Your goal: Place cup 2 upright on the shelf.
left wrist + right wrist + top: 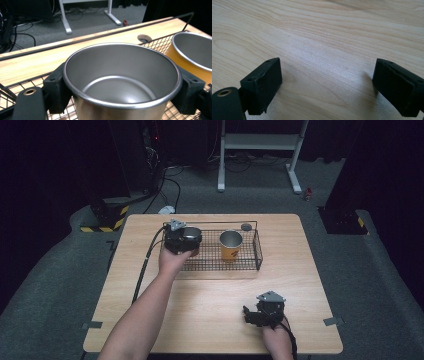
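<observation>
The left tongs point(120, 100) pinch a steel cup point(121, 82) standing upright, mouth up; the right tongs point(327, 87) are spread.

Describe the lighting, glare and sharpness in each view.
High view: lit table, dark surroundings, soft overall. Left gripper view: steel cup sharp, soft sheen inside, orange cup cut by the frame edge. Right gripper view: pale glare on the wood, near jaws slightly blurred.

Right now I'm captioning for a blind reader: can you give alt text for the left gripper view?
A steel cup, empty, is clamped between the left gripper jaws above a wire basket. An orange cup stands at right on the wooden table.
</observation>
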Demonstrator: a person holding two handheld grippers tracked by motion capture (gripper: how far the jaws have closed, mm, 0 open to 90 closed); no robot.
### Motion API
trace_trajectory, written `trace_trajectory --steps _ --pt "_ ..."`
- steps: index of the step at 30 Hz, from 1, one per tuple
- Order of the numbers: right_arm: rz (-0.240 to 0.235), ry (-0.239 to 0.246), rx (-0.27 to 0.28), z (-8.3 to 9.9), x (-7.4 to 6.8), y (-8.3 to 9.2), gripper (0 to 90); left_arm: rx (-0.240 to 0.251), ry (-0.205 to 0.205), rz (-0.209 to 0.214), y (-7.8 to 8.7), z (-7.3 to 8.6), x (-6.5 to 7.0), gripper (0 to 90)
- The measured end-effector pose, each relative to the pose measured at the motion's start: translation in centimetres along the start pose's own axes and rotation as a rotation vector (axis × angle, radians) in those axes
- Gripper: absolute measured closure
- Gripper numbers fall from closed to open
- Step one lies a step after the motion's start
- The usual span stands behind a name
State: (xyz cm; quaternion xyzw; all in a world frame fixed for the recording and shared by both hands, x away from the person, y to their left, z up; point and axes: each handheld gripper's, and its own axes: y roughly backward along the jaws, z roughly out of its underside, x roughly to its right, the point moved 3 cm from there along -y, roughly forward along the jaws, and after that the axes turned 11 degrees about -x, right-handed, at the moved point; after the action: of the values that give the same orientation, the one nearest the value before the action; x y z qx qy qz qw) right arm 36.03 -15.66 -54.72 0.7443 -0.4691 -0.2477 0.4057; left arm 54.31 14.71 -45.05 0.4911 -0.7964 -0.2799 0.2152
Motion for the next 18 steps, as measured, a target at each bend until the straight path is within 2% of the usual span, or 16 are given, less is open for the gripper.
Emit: trace_trajectory --steps 4,5,9,15,18 --pt "-0.001 -0.002 0.001 0.0 0.0 0.0 9.0 -0.022 0.001 -0.015 -0.5 0.2 0.0 18.5" --pt "-0.001 0.000 0.001 0.0 0.0 0.0 9.0 -0.041 -0.007 -0.020 -0.8 0.3 0.0 18.5" --pt "-0.003 0.000 -0.001 0.0 0.0 0.0 9.0 -0.066 -0.017 -0.035 -1.2 0.4 0.1 18.5" --pt "-0.004 0.001 -0.001 0.1 0.0 0.1 9.1 -0.129 -0.014 -0.040 -1.6 0.5 -0.1 18.3" --pt "-0.004 0.001 -0.001 0.1 0.0 0.1 9.1 -0.166 -0.035 -0.050 -1.9 0.6 0.0 18.1"
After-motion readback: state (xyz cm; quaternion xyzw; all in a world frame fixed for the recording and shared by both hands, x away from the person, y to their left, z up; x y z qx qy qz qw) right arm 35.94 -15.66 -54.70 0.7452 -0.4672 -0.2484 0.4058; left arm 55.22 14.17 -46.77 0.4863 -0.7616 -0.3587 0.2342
